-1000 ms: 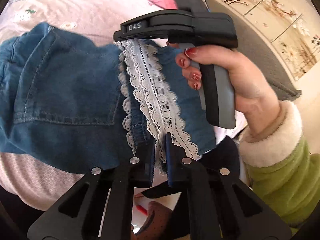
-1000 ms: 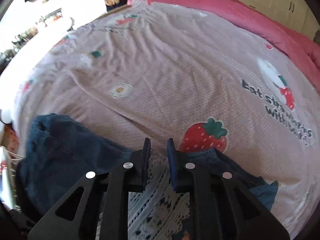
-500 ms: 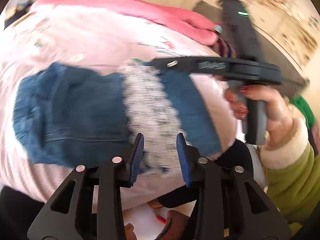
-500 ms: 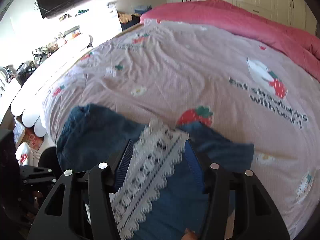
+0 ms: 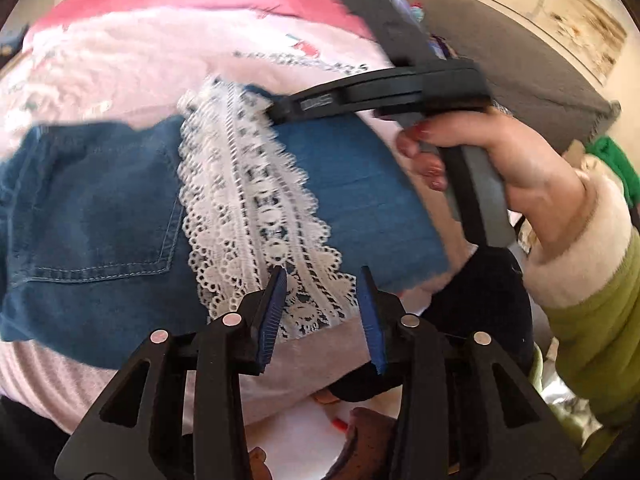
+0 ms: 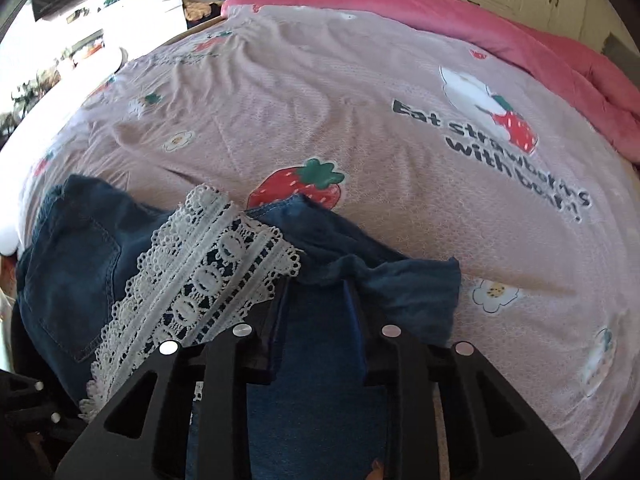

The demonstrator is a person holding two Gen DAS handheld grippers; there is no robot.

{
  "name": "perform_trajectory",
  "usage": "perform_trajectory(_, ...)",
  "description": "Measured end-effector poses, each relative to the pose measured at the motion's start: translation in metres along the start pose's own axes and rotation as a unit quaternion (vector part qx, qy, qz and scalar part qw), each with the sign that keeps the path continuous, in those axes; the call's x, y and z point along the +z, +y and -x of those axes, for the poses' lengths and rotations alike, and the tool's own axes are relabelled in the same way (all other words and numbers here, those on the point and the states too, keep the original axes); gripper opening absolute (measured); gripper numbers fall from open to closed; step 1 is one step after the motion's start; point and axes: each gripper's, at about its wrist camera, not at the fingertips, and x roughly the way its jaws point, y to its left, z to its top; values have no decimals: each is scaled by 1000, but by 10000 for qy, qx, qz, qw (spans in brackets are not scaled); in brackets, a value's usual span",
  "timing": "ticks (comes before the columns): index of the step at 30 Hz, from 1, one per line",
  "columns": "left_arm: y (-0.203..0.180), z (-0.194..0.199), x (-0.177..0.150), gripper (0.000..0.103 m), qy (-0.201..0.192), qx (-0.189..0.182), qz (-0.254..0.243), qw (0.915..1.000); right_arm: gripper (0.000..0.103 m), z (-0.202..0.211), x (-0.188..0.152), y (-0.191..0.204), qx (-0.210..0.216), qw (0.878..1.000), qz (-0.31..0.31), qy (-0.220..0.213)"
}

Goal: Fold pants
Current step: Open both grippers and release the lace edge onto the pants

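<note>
Denim pants [image 5: 100, 208] folded on pink bedsheet [image 6: 360, 128], long axis left-right in left-wrist view, lace hem [image 5: 256, 216] crossing it top-bottom. Left gripper [image 5: 322, 312] opening, empty above lace. Right gripper [image 6: 316, 320] closing, denim between pads; grip unclear.

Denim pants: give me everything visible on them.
The pants are blue denim with a stitched back pocket and a wide band of white lace across the hem. They lie flat, folded over, at the near edge of the pink strawberry bedsheet. The left gripper hovers over the lace, jaws opening, nothing gripped. The right gripper sits low over the denim beside the lace, jaws closing around it.
</note>
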Motion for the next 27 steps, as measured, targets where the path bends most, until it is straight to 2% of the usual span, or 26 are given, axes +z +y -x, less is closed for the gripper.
perform_trajectory(5, 6, -8, 5, 28, 24, -65, 68, 10000, 24, -4, -1, 2, -77, 9999, 103, 37)
perform_trajectory(7, 3, -5, 10, 28, 33, -54, 82, 9999, 24, -1, 1, 1, -19, 10000, 33, 61)
perform_trajectory(9, 5, -1, 9, 29, 17, -101, 139, 9999, 29, 9, 5, 0, 141, 9999, -96, -18)
perform_trajectory(12, 7, 17, 5, 44, -105, -52, 110, 9999, 43, 33, 7, 5, 313, 9992, -114, -242)
perform_trajectory(13, 7, 23, 5, 50, -153, 89, 83, 9998, 44, 37, 9, 7, 355, 9989, -92, -277)
perform_trajectory(16, 14, 43, 6, 57, -348, 492, 99, 9981, 45, 51, 13, 19, 514, 9980, 7, -364)
perform_trajectory(18, 23, 59, 6, 65, -514, 705, 162, 9961, 53, 58, 15, 27, 604, 9973, 73, -422)
perform_trajectory(19, 27, 68, 6, 68, -608, 862, 168, 9943, 54, 61, 16, 34, 672, 9966, 113, -458)
perform_trajectory(22, 42, 89, 3, 75, -812, 1285, 287, 9880, 61, 69, 22, 55, 851, 9943, 347, -543)
perform_trajectory(23, 48, 97, 2, 78, -886, 1401, 374, 9854, 67, 70, 24, 61, 871, 9938, 402, -562)
perform_trajectory(27, 65, 116, -6, 90, -1059, 1677, 616, 9782, 77, 73, 37, 88, 1084, 9899, 637, -654)
